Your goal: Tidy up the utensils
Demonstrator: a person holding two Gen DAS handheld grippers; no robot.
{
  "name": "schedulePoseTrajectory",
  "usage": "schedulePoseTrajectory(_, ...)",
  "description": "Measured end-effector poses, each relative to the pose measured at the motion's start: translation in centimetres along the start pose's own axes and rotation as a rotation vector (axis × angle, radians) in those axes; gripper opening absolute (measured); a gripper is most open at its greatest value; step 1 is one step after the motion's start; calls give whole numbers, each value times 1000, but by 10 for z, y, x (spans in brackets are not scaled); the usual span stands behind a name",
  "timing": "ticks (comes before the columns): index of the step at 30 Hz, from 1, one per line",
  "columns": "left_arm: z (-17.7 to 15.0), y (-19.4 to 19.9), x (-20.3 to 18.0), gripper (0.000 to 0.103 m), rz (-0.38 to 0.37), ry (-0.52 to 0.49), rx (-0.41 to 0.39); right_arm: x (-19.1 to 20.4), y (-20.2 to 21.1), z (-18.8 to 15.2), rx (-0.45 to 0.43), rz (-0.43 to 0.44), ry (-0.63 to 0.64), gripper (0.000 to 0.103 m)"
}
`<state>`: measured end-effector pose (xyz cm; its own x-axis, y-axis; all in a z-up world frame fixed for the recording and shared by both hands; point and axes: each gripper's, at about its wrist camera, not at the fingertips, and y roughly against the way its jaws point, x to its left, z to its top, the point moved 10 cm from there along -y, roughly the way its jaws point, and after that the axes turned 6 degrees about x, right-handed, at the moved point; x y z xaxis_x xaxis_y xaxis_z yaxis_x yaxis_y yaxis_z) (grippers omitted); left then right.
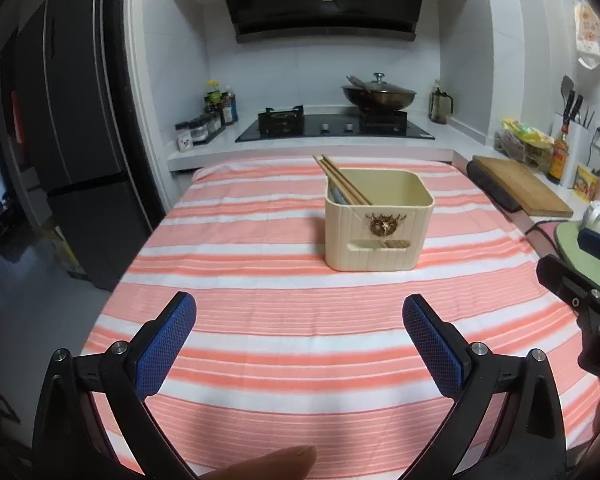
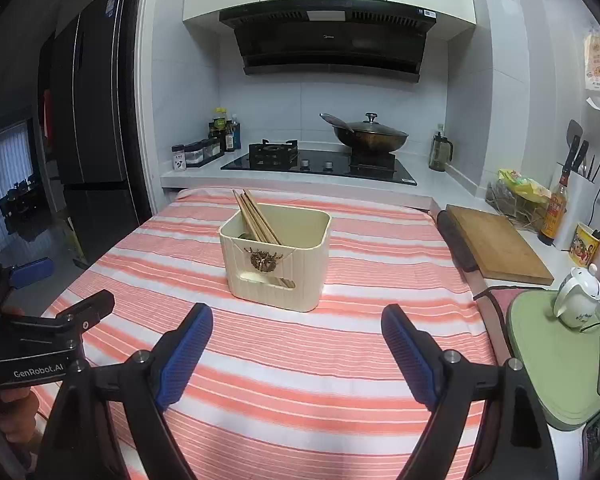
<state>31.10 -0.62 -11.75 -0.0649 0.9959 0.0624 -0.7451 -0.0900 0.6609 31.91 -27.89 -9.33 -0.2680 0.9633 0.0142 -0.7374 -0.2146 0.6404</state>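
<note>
A cream utensil holder (image 1: 379,224) with a gold emblem stands on the striped tablecloth (image 1: 260,280); it also shows in the right wrist view (image 2: 278,258). Wooden chopsticks (image 1: 342,180) lean in its left part, also seen in the right wrist view (image 2: 256,216). A grey utensil lies beside them inside. My left gripper (image 1: 299,312) is open and empty, short of the holder. My right gripper (image 2: 297,322) is open and empty, just in front of the holder. The right gripper's body shows at the left view's right edge (image 1: 580,292).
A wooden cutting board (image 2: 496,244) and a dark roll lie at the table's right edge. A green mat (image 2: 556,360) carries a white teapot (image 2: 578,296). The stove with a wok (image 2: 368,134) is behind the table. A fridge (image 1: 72,120) stands at the left.
</note>
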Motion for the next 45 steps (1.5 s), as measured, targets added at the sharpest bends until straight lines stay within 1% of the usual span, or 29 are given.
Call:
schedulePoseTrajectory(3,0,4,1,103,0,2,4,3,6,2,-13,10,6,88)
schedulePoseTrajectory(7,0,8,2,103,-20,15,12,5,11,2,-13,6,2,88)
schedulePoseTrajectory(12,1,16,2,103,-3,10,6,11,13,2,-7,17,-1,88)
schedulePoseTrajectory(16,2,21,3,103,-7,14,5,14,20,4,-10,32,-2,88)
schedulePoseTrajectory(21,7,29,5,103,-6,12,-10,17,32,9,-18,12,6,88)
schedulePoseTrajectory(27,10,38,9,103,8,14,-25,20,41,12,-11,14,2,88)
schedulePoseTrajectory(31,10,40,9,103,-15,24,-15,20,43,13,-2,3,8,88)
schedulePoseTrajectory(35,11,42,10,103,-3,21,-16,20,45,14,-5,10,1,88)
schedulePoseTrajectory(41,11,44,11,103,-11,20,-17,22,48,17,-8,2,-5,88)
schedulePoseTrajectory(45,11,45,8,103,-13,12,-18,21,50,14,-2,12,-15,88)
